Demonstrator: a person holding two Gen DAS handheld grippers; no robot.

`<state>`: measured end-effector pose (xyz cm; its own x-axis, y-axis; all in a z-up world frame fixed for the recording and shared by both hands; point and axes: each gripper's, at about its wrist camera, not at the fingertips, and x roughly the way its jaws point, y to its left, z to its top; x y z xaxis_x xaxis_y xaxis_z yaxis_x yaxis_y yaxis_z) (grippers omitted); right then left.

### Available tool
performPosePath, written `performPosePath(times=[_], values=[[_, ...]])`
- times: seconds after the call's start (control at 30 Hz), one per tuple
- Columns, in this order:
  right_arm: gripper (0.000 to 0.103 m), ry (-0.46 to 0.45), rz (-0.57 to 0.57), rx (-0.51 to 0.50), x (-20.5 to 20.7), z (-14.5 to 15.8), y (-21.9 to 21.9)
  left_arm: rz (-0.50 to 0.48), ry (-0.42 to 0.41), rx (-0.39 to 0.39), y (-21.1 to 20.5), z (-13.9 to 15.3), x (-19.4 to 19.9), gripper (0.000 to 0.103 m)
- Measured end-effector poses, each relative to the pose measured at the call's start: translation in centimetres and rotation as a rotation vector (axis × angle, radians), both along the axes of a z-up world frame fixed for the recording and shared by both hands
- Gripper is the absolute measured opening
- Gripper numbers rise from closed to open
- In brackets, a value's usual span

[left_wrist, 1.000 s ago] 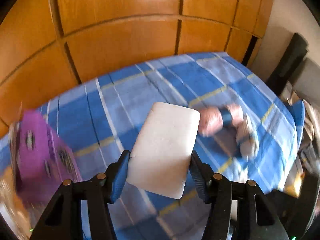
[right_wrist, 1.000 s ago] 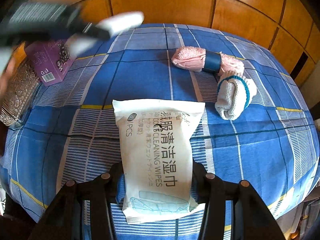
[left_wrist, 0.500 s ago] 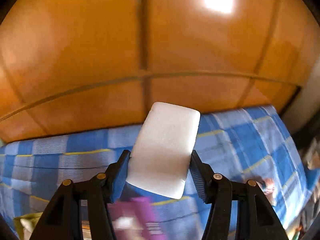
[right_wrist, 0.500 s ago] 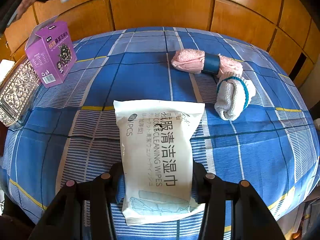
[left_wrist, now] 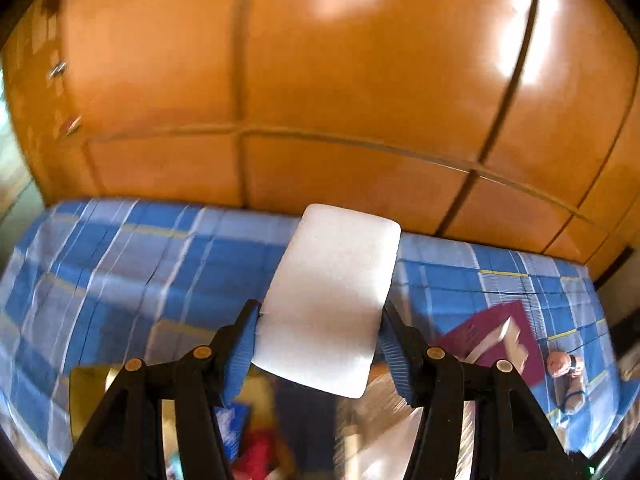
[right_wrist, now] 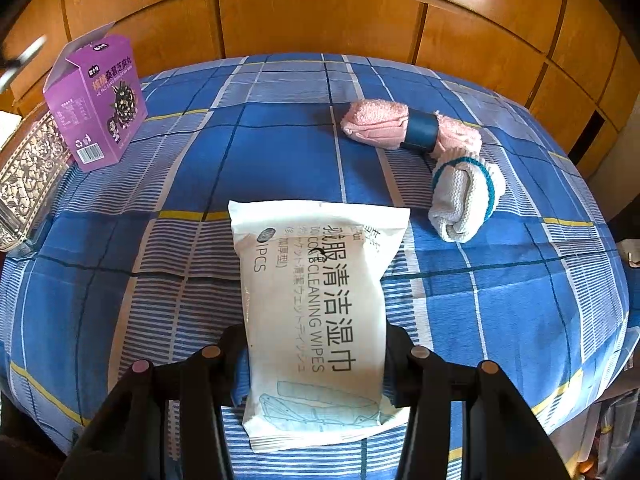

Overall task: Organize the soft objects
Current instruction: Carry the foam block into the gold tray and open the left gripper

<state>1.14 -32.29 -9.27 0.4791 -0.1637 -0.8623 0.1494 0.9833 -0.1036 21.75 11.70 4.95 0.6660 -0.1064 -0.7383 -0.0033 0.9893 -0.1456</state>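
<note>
Two grippers each hold something soft. The left gripper is closed on a plain white block, its blue-padded fingers pressing the block's lower sides so that the block sticks up and forward, held off the bed; whether it is foam or a sponge cannot be told. Below and behind it the left wrist view is smeared, showing only blurred shapes of red, blue and yellow that cannot be identified, and to the right a purple box lying on the blue checked bedspread, with a small pink bundle further right near the bed's edge. Orange wooden panels fill the background. The right gripper is closed about the lower half of a white pack of wipes, its black fingers against both long sides; the pack lies flat on the bedspread with its printed face up and its far end pointing away. Beyond it to the right sits a rolled white cloth with a teal band, touching or just beside a rolled pink towel with a dark band behind it. Well apart on the far left the purple box stands upright with its flap open, next to a patterned silver box at the bed's edge.
</note>
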Motion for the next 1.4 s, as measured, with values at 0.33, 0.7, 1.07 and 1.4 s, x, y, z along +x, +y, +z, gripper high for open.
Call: performPosePath(times=[0.33, 0.7, 1.07, 1.4], values=[[0.049, -0.02, -0.022, -0.051, -0.1, -0.2, 0.8, 0.232, 0.042, -0.108, 13.6, -5.1, -12.8, 0.059], [0.048, 0.015, -0.064, -0.08, 0.5, -0.2, 1.2, 0.318, 0.172, -0.149, 16.0, -13.0, -17.6, 0.063], [0.048, 0.037, -0.083, -0.085, 0.8, -0.2, 1.4, 0.362, 0.148, -0.055, 14.8, -13.9, -18.6, 0.082], [0.047, 0.097, -0.119, 0.022, 4.4, 0.6, 0.5, 0.273, 0.039, -0.005, 12.1, -11.3, -20.0, 0.081]])
